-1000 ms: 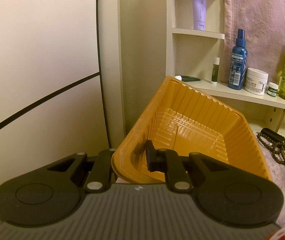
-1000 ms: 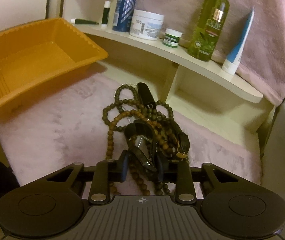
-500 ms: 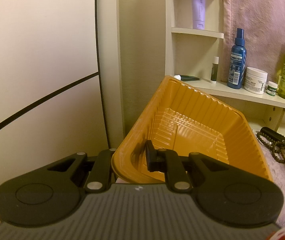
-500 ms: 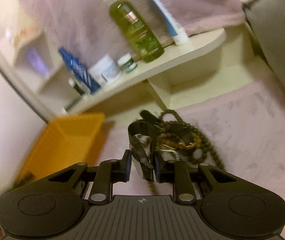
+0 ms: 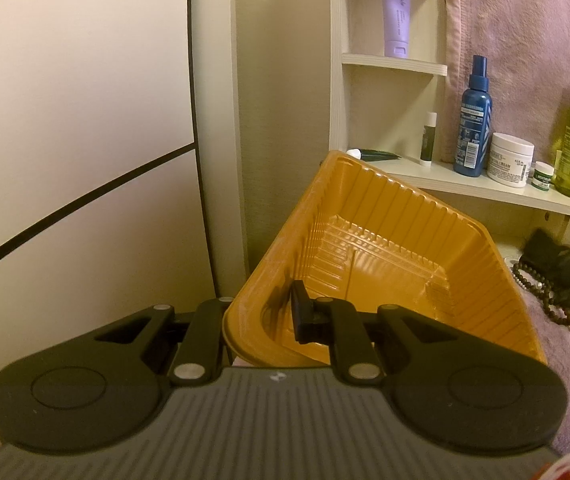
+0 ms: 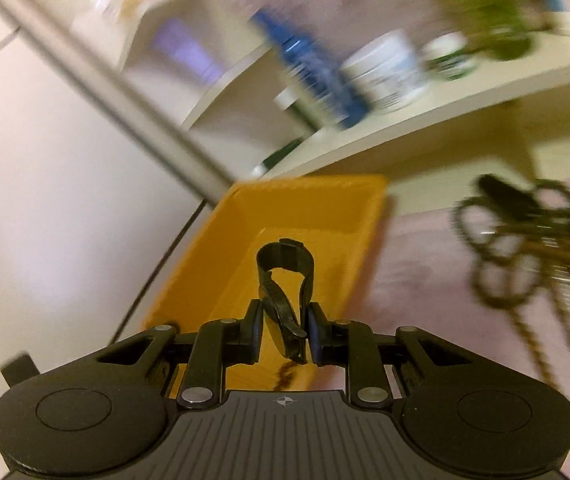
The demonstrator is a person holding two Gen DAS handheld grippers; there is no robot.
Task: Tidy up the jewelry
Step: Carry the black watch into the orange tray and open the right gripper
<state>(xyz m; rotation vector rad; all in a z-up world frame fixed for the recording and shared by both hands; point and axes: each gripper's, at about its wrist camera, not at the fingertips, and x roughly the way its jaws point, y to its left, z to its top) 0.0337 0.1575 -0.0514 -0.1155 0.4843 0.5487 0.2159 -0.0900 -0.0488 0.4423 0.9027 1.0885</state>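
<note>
R tool is pinching the black watch by its limp, light strap over the orange tray w/ a bead strand dangling, while L tool is clamping the flimsy tray's rim, so grip mid-band, not the slick face.

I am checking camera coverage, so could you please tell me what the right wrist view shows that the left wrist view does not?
Only the right wrist view shows the right gripper shut on a black watch above the tray. Only the left wrist view shows the left gripper clamped on the tray's near rim. Both show the orange tray, the beaded necklaces on the pink cloth, and the toiletry shelf.
</note>
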